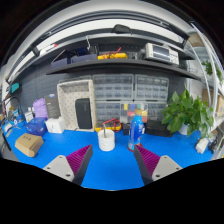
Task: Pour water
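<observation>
— So, going left to right, what's on the blue counter (110,165)?

— Far left there's a tan block-like thing (28,144), then a purple container (40,108) and a small white tub (55,126) by the back wall. Near the middle stands a white cup (106,139) with something thin and red sticking out of it, maybe a straw. Just right of it is a clear bottle (136,131) with a blue label and blue cap. Far right, a leafy green plant (186,112).

— And the gripper (110,160)?

— Its fingers (68,163) are spread wide apart and hold nothing. The cup and bottle stand beyond them, well ahead, roughly in line with the gap.

— How would the bottle handle?

— My guess is thin, smooth plastic: light if half full, a bit slippery, and it likely dents under a hard squeeze. I can't tell the water level from here. I'd take it around the middle of the body, near the label, where the wall is straight.

— The cup?

— Looks like a light, rigid cylinder, easy to knock over. Pouring slowly and keeping the bottle's neck off its rim seems wise.
</observation>
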Demonstrator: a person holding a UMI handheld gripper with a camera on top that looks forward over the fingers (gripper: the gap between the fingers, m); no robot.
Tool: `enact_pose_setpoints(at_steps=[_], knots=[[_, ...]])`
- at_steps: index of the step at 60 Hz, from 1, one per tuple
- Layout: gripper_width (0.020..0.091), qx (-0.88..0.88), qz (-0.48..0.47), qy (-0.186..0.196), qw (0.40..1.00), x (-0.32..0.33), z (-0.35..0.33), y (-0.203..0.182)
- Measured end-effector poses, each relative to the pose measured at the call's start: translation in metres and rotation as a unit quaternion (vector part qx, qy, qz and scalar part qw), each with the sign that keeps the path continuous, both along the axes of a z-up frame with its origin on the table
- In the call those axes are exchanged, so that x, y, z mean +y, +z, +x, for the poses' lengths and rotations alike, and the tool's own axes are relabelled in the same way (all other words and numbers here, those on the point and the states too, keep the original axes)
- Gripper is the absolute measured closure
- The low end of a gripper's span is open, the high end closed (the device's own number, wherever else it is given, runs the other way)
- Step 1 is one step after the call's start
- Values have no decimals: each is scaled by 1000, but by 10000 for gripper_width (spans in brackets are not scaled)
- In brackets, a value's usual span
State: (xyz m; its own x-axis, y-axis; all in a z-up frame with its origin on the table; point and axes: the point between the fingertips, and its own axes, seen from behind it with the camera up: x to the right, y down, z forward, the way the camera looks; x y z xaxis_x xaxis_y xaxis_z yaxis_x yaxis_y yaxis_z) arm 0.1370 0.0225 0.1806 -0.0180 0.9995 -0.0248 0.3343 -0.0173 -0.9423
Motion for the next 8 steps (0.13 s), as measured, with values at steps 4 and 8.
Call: enact_pose_setpoints(at_steps=[4,8], knots=[[250,9,1,0,1000,-4,6,10],[250,17,2,-2,1000,-6,10,17]])
